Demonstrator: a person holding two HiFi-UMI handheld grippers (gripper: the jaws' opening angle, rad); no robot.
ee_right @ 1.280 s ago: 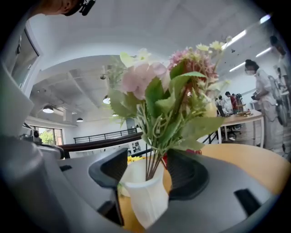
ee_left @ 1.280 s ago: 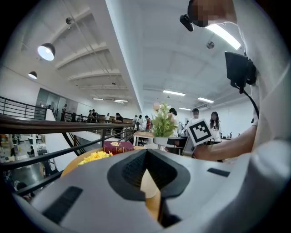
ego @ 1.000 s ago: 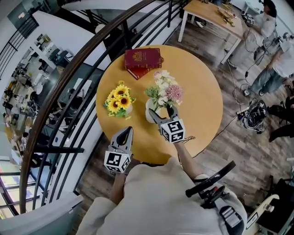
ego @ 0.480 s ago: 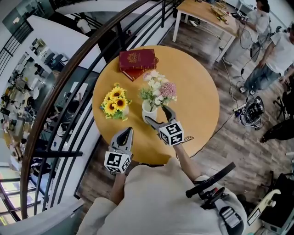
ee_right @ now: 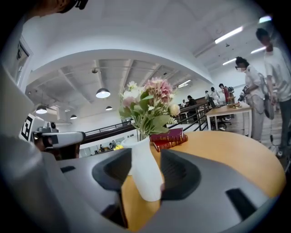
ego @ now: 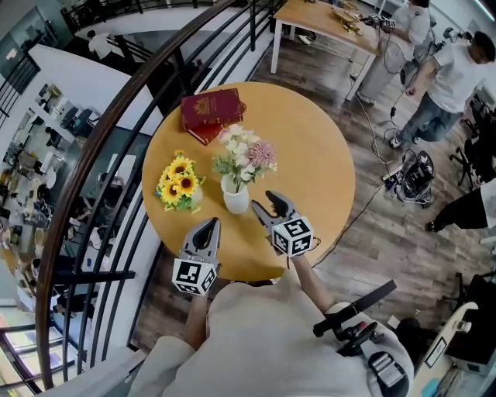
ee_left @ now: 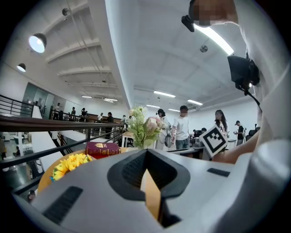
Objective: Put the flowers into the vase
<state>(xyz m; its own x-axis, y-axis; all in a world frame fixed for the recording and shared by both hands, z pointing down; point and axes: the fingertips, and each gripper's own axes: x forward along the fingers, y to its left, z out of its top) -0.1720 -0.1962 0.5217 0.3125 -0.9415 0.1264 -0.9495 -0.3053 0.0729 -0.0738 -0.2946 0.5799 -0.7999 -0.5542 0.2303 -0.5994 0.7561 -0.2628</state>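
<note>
Open-plan office/lab, mezzanine lvl: curved railing (ego: 74, 151) left, desks (ego: 35, 128) a floor below, ppl (ego: 453, 74) at far-right bench (ego: 318, 19), cables (ego: 380, 155) on floor (ego: 387, 233).

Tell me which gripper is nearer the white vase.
Right. The right gripper is close to the white vase, on its right, pointing at it; its open jaws have just been closing with nothing between them. The left gripper is farther back, near the edge of the table.
</note>
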